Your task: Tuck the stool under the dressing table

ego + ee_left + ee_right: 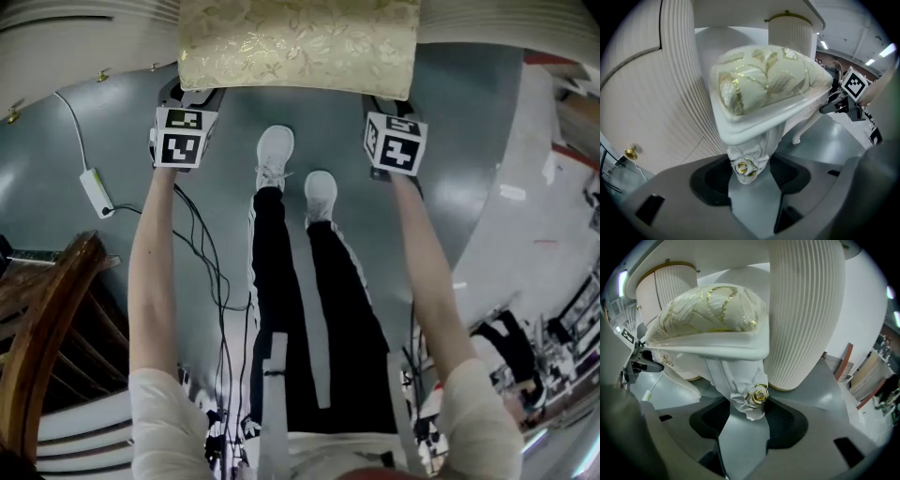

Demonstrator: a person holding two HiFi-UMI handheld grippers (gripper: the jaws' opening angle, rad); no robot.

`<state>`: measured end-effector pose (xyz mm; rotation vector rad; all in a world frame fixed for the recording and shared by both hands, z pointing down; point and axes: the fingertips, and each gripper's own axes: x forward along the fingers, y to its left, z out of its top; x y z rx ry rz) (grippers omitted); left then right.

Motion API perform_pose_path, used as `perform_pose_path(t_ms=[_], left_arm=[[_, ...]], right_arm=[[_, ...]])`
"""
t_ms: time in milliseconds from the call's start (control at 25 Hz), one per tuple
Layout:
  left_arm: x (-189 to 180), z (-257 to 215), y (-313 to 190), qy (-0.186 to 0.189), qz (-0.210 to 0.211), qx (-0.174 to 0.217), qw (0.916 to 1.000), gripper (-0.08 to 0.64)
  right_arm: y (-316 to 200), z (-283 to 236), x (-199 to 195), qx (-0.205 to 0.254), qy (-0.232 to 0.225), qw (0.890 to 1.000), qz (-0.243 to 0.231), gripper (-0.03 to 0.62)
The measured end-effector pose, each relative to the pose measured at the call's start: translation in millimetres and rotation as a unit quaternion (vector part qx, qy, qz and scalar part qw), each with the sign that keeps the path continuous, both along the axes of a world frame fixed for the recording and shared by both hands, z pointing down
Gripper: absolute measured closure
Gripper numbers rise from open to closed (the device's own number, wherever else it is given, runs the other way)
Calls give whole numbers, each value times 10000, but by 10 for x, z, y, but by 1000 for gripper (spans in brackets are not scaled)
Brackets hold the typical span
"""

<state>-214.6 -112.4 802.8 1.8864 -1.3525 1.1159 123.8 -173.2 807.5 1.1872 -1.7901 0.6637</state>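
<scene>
Left tongs (749, 174) and right tongs (752, 417) clamp legs of the stool (298, 42).

A glossy grey floor (469, 187) catches pale reflections. A dark wooden chair (47, 309) stands at the lower left, near a white power adapter (97, 192) with its cord. Black cables (220, 309) snake across the floor. Ceiling strip lights (886, 49) glow in the distance, and a plain white wall (865, 310) rises at the right.
</scene>
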Motion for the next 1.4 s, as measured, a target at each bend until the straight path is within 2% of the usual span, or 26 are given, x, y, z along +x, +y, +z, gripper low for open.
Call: perform_pose_path(t_ms=[320, 600, 840, 1000, 1160, 1400], left_arm=[[-33, 27, -65, -25, 257, -67, 9996, 304], [-175, 56, -231, -374, 438, -289, 9979, 304], [-317, 38, -549, -335, 328, -203, 9987, 304], [-381, 0, -879, -324, 178, -103, 9993, 304], [-290, -9, -978, -263, 21, -24, 9996, 304], [-345, -70, -1289, -291, -106, 176, 9994, 305]], right_arm=[[3, 30, -30, 97, 6, 9998, 167, 354], [76, 55, -131, 100, -107, 9995, 275, 355], [-350, 19, -291, 187, -68, 9989, 432, 354], [-793, -29, -345, 265, 70, 9992, 296, 357], [-1006, -41, -278, 344, 213, 9989, 255, 359], [-1384, -88, -348, 535, 238, 9982, 110, 360]])
